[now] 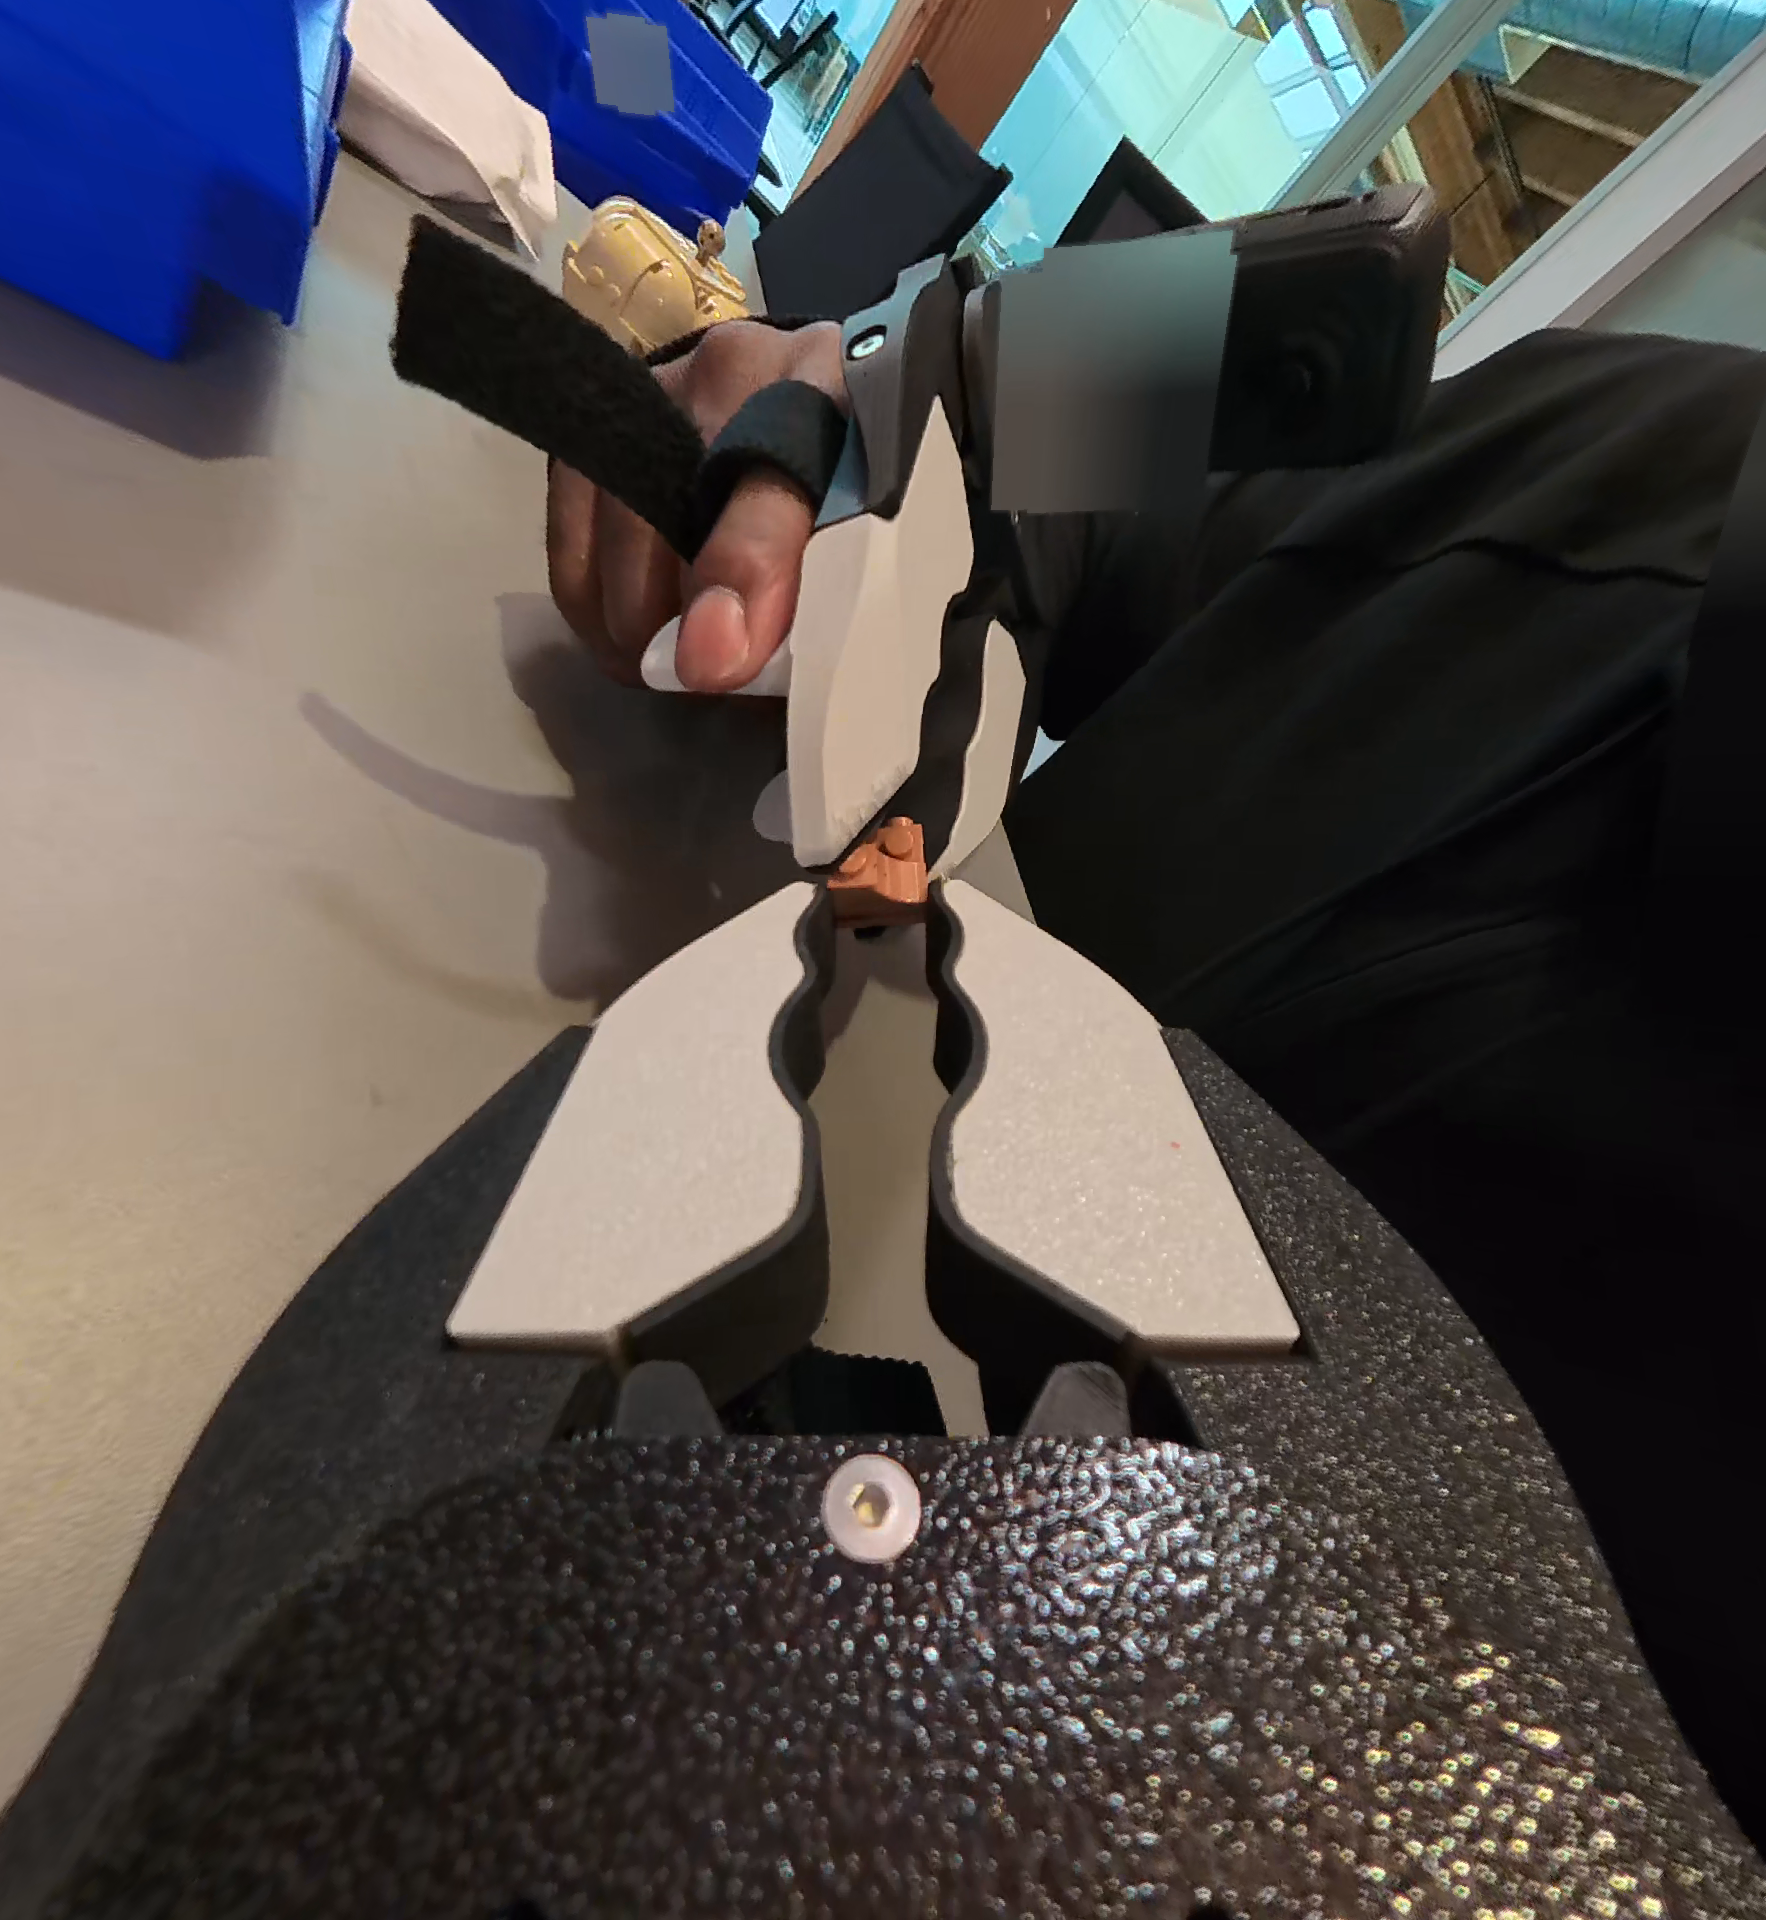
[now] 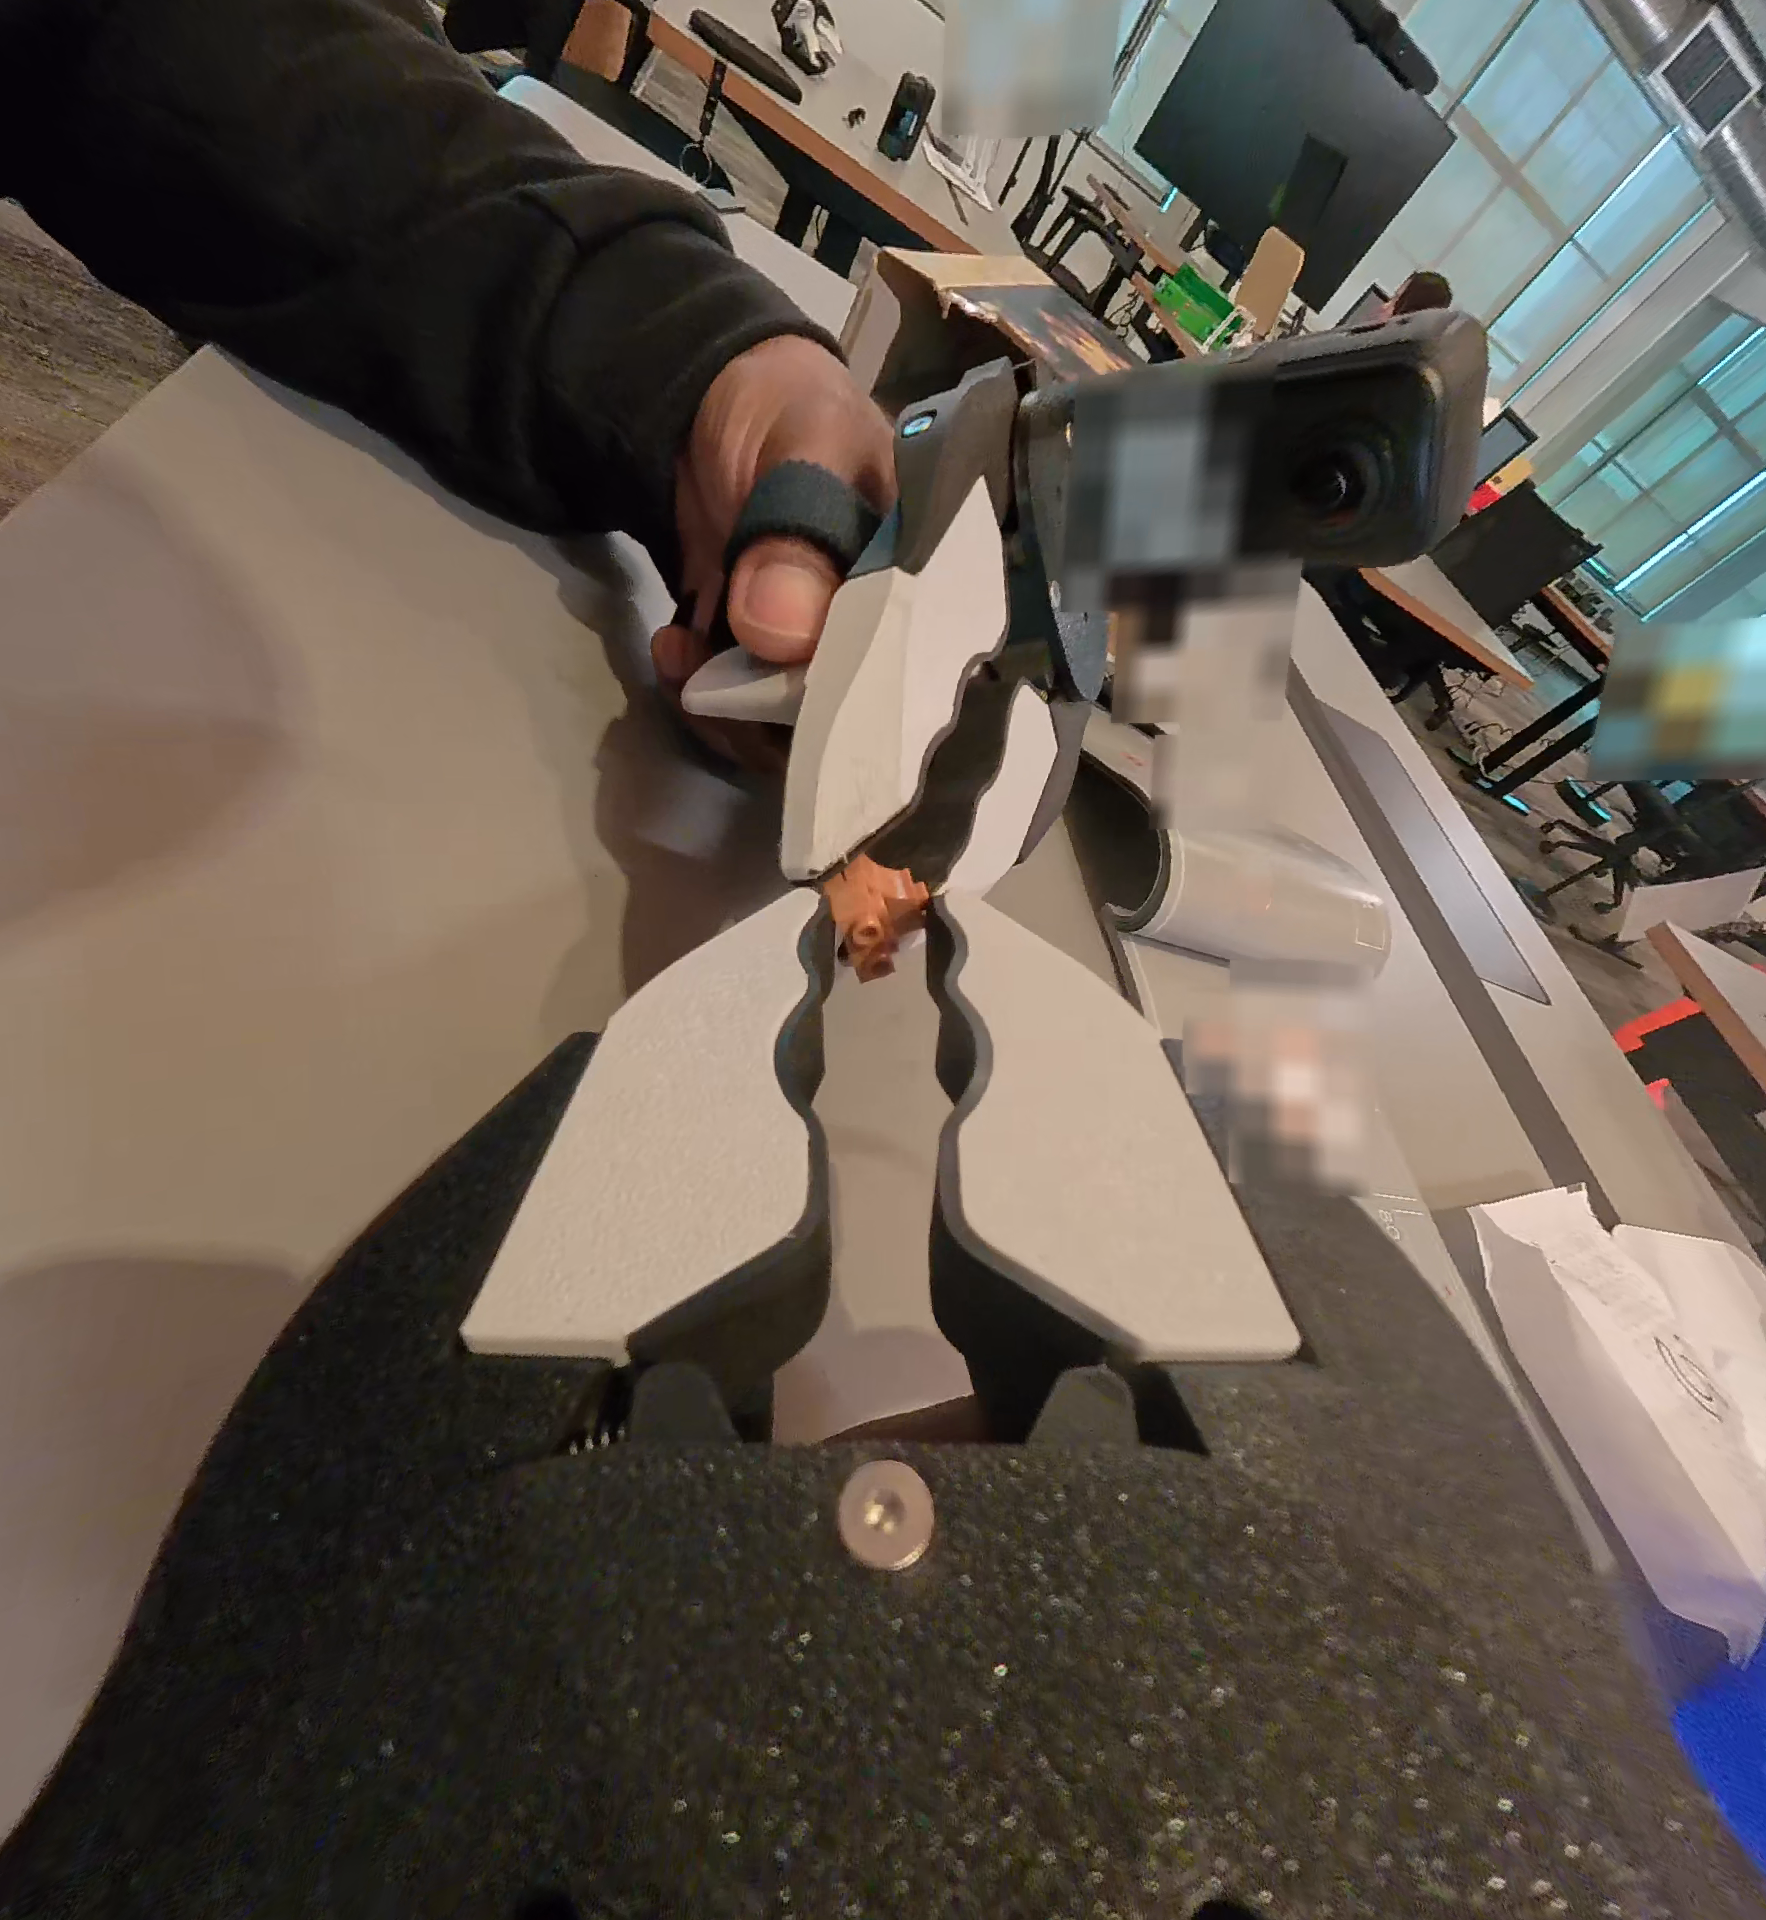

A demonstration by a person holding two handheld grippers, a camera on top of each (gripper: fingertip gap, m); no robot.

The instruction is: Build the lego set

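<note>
One small orange-brown studded brick assembly point(image 1: 877, 878) is seen held above the pale table point(image 1: 131, 935), pinched between the tips of both tools at once. It is clamped by the left gripper point(image 1: 877, 904) across its lower block, with the pads pressed on opposite side faces, while its upper studded part is closed on by the right gripper point(image 2: 874, 914), whose fingers point(image 1: 858, 727) come in from above in the left wrist view. In the right wrist view the piece point(image 2: 874, 920) is shown at the same meeting point, a stud facing the camera. The assembly is judged light, stiff and smooth-sided, liable to twist or pop free if squeezed off-centre; flat side faces are judged the safest hold. Farther out, a gold-coloured model point(image 1: 650, 270) and blue bins point(image 1: 110, 156) are seen on the table.
</note>
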